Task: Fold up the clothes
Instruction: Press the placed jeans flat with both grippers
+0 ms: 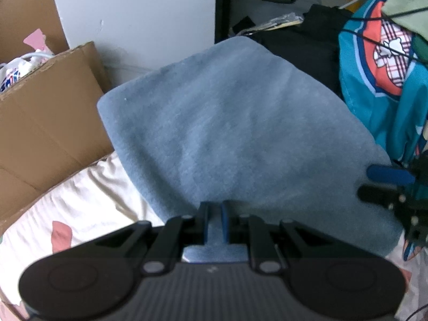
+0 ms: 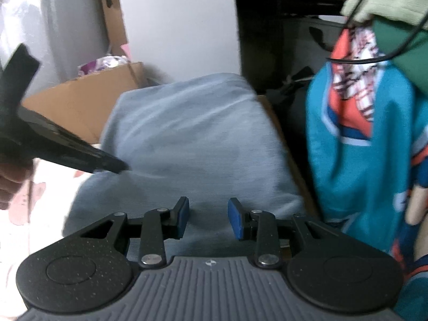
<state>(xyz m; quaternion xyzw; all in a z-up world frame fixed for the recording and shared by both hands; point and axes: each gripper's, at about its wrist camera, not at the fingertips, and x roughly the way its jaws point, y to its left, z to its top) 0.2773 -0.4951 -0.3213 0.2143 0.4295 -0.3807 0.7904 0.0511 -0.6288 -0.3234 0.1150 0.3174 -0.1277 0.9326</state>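
Cloth (image 1: 227,123): grey-blue, folded flat into a rough square; it lies straight ahead of both grippers, its near edge under them
Left gripper (image 1: 214,220): jaws nearly closed; a fold of the cloth's near edge stands pinched between the blue pads (image 1: 224,222)
Right gripper (image 2: 208,218): jaws partly apart over the cloth's near right part; nothing between them; whether the pads (image 2: 235,218) touch the fabric below, cannot tell
Between views: right gripper shows at the right edge of the left view, beside the cloth's right corner; left gripper shows at left in the right view, tips at the cloth's left edge
Surface: white sheet (image 1: 88,198) with pink patches under the cloth
Left: cardboard box (image 1: 50,123) just beside the cloth; grey wall (image 1: 139,18) behind
Right: teal garment (image 2: 361,160) with orange and plaid print hanging near; dark bags (image 1: 302,42) behind the cloth
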